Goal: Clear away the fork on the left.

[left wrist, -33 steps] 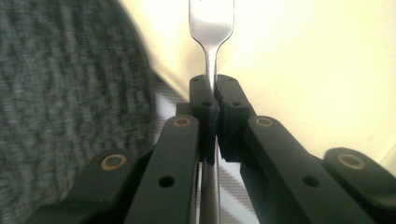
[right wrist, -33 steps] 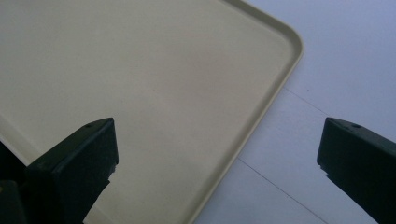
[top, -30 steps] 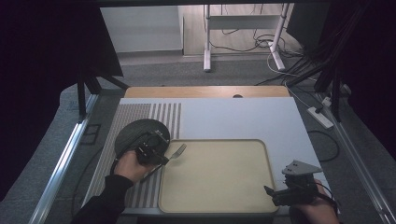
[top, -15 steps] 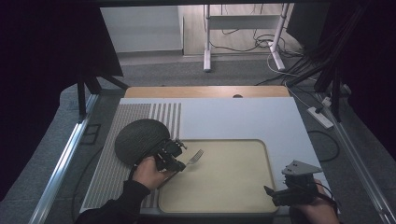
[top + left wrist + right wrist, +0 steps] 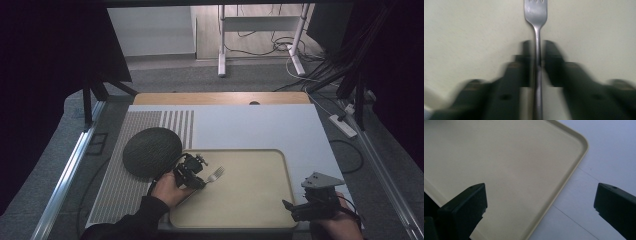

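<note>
Tray (image 5: 474, 30): fork (image 5: 537, 37) seemingly between fingers (image 5: 551, 65).

High view looks down from above; both gripper views sit close over the shared tray (image 5: 280, 165).

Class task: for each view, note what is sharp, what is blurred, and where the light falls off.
High view: surroundings dark, tray evenly lit. Left gripper view: the just-opening jaws of the left gripper are motion-smeared, fork fairly sharp. Right gripper view: right gripper crisp, soft shading, no glare.
</note>
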The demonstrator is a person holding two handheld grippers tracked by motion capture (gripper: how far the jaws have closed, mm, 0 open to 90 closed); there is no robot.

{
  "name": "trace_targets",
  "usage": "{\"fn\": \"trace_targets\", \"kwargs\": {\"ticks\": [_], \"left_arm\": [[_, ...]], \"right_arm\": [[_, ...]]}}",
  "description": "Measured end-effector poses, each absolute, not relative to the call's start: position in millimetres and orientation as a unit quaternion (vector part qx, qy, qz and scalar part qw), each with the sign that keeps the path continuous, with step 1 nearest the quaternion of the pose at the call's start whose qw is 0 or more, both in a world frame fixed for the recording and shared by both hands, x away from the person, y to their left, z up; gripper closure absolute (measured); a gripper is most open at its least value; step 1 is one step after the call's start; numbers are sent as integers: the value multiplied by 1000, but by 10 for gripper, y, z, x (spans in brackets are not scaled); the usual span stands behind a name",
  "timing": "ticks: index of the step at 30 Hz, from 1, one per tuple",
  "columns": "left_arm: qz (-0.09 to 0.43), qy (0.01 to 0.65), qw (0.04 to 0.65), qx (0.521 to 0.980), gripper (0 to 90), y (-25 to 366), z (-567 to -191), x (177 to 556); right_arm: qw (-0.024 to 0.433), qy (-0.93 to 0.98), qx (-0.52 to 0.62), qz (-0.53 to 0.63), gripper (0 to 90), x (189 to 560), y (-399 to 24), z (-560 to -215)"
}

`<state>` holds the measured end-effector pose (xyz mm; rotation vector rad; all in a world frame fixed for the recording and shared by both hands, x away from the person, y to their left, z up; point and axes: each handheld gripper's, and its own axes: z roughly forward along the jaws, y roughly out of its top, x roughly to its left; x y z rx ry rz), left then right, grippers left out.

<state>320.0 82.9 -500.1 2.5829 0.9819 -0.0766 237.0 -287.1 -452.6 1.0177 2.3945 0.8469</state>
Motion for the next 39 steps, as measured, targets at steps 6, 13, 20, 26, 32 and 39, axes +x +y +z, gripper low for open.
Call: {"fn": "trace_targets", "kwargs": {"ticks": [6,13,20,26,32,39], "left_arm": [[2,315,221,923,618,792,-4851,3115],[-44,301,211,929,890,725,-5011,3121],[-37,320,204,924,890,784,-5065,3174],[-43,357,209,909,890,962,-5077,3269],[-38,383,204,900,890,1124,-5079,3328],[-21,403,191,895,889,1302,-5072,3365]], "right_arm": [[201,858,364,303,0,2371,-2870,-4526],[201,858,364,303,0,2370,-2869,-4526],[200,858,363,303,0,2369,-2869,-4526],[199,858,362,305,0,2368,-2869,-4525],[199,858,362,305,0,2368,-2870,-4525],[199,858,362,305,0,2368,-2870,-4525]]}}
